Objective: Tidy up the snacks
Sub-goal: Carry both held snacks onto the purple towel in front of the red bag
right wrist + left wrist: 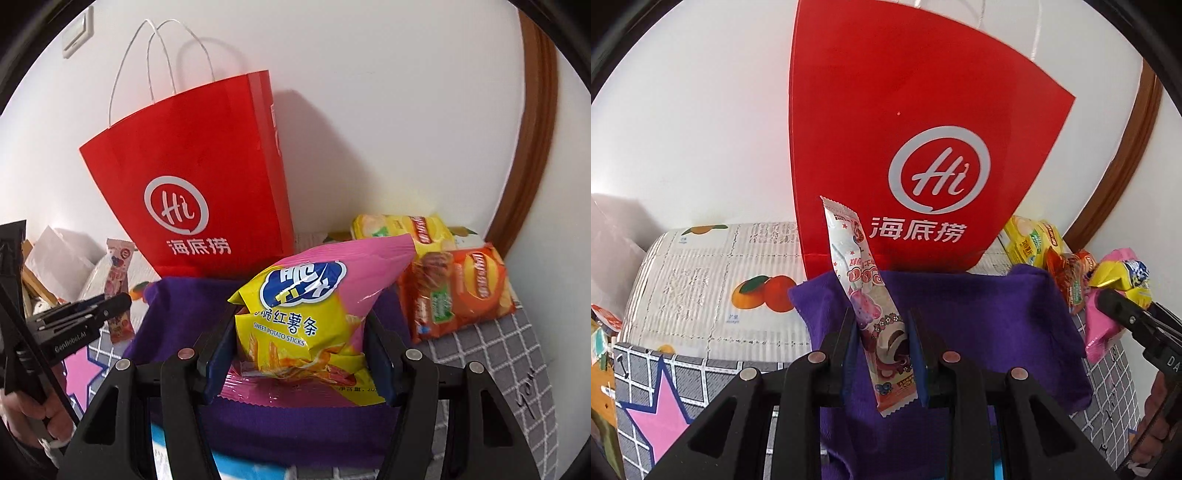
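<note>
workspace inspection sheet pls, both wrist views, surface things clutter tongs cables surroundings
surface: grey grid-pattern cover with a purple cloth on it, and a sheet printed with oranges behind.
job's things: red paper bag upright at the wall; slim snack stick pack; pink and yellow sweet potato sticks bag; yellow chip bag and orange chip bag on the right.
clutter: white paper and boxes at far left.
grippers: left tongs shut on the snack stick pack; right tongs shut on the sweet potato sticks bag.
cables: nothing seen.
surroundings: white wall, brown wooden trim, wall switch.
</note>
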The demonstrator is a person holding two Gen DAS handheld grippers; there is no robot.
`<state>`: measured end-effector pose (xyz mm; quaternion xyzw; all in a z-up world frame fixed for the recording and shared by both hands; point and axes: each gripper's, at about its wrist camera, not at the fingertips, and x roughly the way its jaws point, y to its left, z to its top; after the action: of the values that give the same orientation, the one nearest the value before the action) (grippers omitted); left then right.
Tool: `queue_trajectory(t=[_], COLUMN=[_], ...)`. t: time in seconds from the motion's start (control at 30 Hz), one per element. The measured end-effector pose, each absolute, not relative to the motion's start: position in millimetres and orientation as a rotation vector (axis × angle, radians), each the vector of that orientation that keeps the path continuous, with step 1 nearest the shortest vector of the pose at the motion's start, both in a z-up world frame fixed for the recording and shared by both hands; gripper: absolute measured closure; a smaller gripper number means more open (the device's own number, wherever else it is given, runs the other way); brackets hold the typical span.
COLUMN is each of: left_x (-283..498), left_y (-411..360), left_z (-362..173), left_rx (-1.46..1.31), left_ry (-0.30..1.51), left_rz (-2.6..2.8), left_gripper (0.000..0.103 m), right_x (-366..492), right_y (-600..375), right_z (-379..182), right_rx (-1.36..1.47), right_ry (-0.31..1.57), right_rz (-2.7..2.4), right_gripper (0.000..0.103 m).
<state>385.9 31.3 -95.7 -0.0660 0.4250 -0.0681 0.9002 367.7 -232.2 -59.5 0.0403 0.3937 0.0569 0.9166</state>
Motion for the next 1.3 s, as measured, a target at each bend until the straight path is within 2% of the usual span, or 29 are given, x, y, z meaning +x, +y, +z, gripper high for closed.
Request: queue_trajectory(t=[0.5,0.8,1.3], left_x=[401.7,405.3,409.8], left_y=[48.0,40.1,14.3], left_z=[-120.5,-132.2,-158.6], left_rx=[-0.166,-0.166,-0.138], left_ry=[0.930,0.956,1.037], left_rz=[-0.115,-0.141,-0.199], left_gripper=[0.079,0.079,0.079], right_x=[411.9,416.4,429.9], right_y=[-227.8,-257.3,-232.6], right_z=[-103.0,-110.9,-149.6], right_rx=[0.122,0.119,0.047], right_ry=[0.864,0.898,1.027], right_rz=[0.162,0.117,0.135], right_gripper=[0.040,0.040,0.040])
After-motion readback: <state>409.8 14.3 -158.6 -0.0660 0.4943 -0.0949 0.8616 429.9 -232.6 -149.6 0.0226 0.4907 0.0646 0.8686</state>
